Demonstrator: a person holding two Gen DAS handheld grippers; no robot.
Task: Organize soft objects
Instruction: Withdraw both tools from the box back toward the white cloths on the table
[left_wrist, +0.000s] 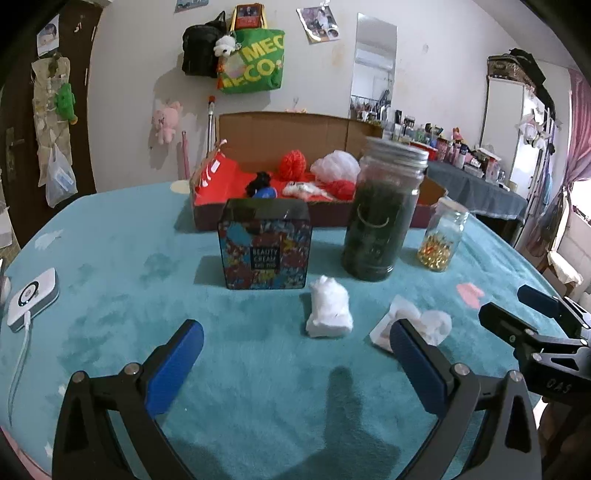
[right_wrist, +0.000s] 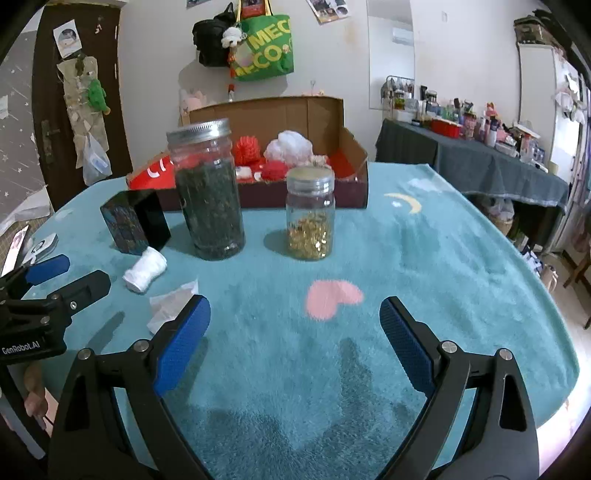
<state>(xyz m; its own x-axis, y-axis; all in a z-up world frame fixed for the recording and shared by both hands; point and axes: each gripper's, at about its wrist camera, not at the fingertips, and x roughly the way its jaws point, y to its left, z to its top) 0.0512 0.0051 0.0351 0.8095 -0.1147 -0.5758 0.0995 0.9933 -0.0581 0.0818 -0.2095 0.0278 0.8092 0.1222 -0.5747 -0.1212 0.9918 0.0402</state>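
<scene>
A rolled white soft cloth (left_wrist: 328, 310) lies on the teal table cover, in front of the patterned tin; it also shows in the right wrist view (right_wrist: 144, 273). A crumpled white tissue (left_wrist: 413, 322) lies to its right, partly behind my left gripper's right finger; the right wrist view shows the tissue too (right_wrist: 171, 304). My left gripper (left_wrist: 295, 354) is open and empty, just short of both. My right gripper (right_wrist: 295, 332) is open and empty over a pink heart print. A cardboard box (left_wrist: 258, 136) at the back holds red yarn balls (left_wrist: 293, 164), white fluff (left_wrist: 334, 164) and small toys.
A patterned tin (left_wrist: 265, 245), a tall jar of dark leaves (left_wrist: 380, 210) and a small jar of gold capsules (left_wrist: 441, 236) stand mid-table. A white device with cable (left_wrist: 33, 299) lies at the left edge. Bags hang on the wall behind.
</scene>
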